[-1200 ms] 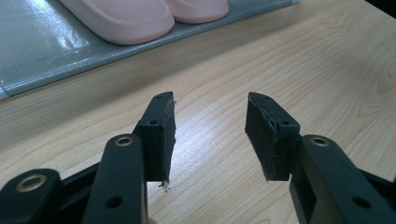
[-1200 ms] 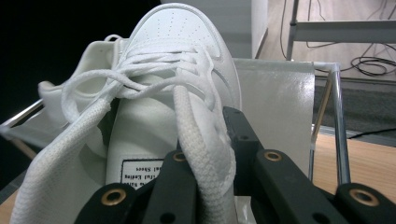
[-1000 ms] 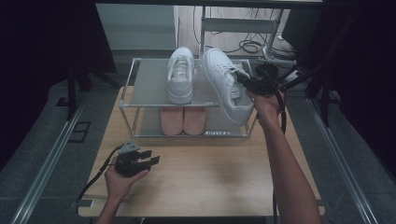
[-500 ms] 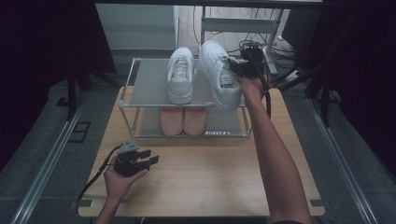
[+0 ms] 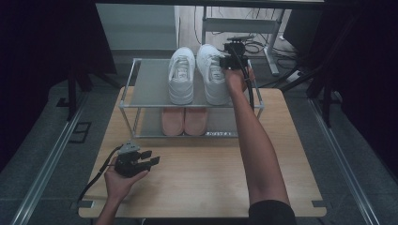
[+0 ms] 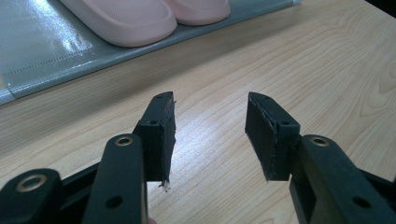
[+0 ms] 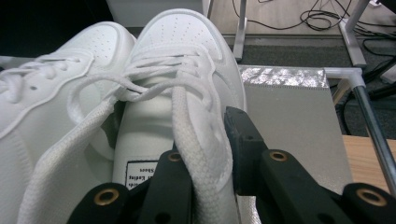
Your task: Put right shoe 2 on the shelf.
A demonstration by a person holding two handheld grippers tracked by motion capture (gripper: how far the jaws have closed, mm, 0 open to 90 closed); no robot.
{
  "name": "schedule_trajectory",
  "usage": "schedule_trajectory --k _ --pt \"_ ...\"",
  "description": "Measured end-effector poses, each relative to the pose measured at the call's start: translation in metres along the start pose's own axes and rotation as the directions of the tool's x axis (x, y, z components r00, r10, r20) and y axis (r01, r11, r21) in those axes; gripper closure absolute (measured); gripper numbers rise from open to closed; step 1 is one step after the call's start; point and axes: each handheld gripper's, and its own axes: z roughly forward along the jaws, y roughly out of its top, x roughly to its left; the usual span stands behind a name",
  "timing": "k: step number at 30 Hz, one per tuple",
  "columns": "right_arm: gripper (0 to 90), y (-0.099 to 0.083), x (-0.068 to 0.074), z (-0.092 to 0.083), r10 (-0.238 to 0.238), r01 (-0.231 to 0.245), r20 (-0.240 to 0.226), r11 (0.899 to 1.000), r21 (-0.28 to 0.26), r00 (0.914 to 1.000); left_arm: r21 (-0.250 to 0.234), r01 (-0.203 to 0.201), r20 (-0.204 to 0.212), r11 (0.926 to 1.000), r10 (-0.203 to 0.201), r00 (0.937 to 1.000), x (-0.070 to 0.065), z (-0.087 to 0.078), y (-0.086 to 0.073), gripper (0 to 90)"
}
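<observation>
Right sneaker [image 5: 212,77] on the rack's top shelf [image 5: 150,89], upper centre of the high view.

We are observing the right gripper [image 5: 230,61] with its jaws straddling the shoe's side wall beside the left sneaker [image 5: 181,77]; they have just been opening, and we cannot tell whether the pads are pressing. The left gripper [image 5: 152,159] is resting released at lower left on the table [image 5: 202,178]. Pink slippers [image 5: 184,121] are sitting below.
</observation>
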Motion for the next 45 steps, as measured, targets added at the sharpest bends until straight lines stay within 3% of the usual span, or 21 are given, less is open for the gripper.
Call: schedule_trajectory --k 5,9,13,15,17,22,25,32,45 --pt "75.7 -0.001 -0.001 0.007 0.003 -0.003 -0.006 1.0 0.012 1.0 0.0 0.001 -0.002 1.0 -0.001 1.0 0.0 0.0 0.0 53.3" --pt "59.8 -0.002 -0.003 0.006 -0.01 0.011 -0.057 1.0 0.009 0.9983 0.001 0.0 -0.003 1.0 0.0 1.0 0.0 0.0 0.0 53.3" --pt "52.6 -0.003 -0.009 -0.011 -0.022 0.013 -0.1 0.996 -0.087 0.9948 0.006 0.004 -0.001 1.0 -0.004 1.0 0.0 0.001 0.0 53.2" --pt "55.4 -0.006 -0.016 -0.027 -0.055 0.042 -0.113 0.993 -0.108 0.9921 0.008 0.003 -0.003 1.0 -0.003 1.0 0.0 0.001 0.0 53.3" --pt "57.0 -0.008 -0.02 -0.032 -0.058 0.044 -0.123 0.993 -0.112 0.9908 0.002 0.006 0.0 1.0 -0.006 1.0 0.001 0.001 0.001 53.2" --pt "75.5 -0.03 -0.041 -0.056 -0.1 0.08 -0.153 0.988 -0.133 0.9832 0.001 0.013 -0.001 0.9999 -0.013 0.9999 0.0 0.001 0.001 53.2" --pt "82.7 -0.045 -0.05 -0.062 -0.135 0.118 -0.162 0.986 -0.114 0.9775 0.001 0.015 0.0 0.9999 -0.015 0.9999 0.0 0.001 0.001 53.2" --pt "89.6 -0.076 -0.063 -0.059 -0.164 0.154 -0.187 0.986 -0.07 0.9685 0.005 0.017 -0.007 0.9998 -0.017 0.9998 -0.002 -0.001 0.0 53.2" --pt "89.7 -0.1 -0.054 -0.043 -0.179 0.175 -0.205 0.984 -0.039 0.9623 0.018 0.002 0.001 0.9998 -0.002 1.0 -0.005 0.001 -0.002 53.1"
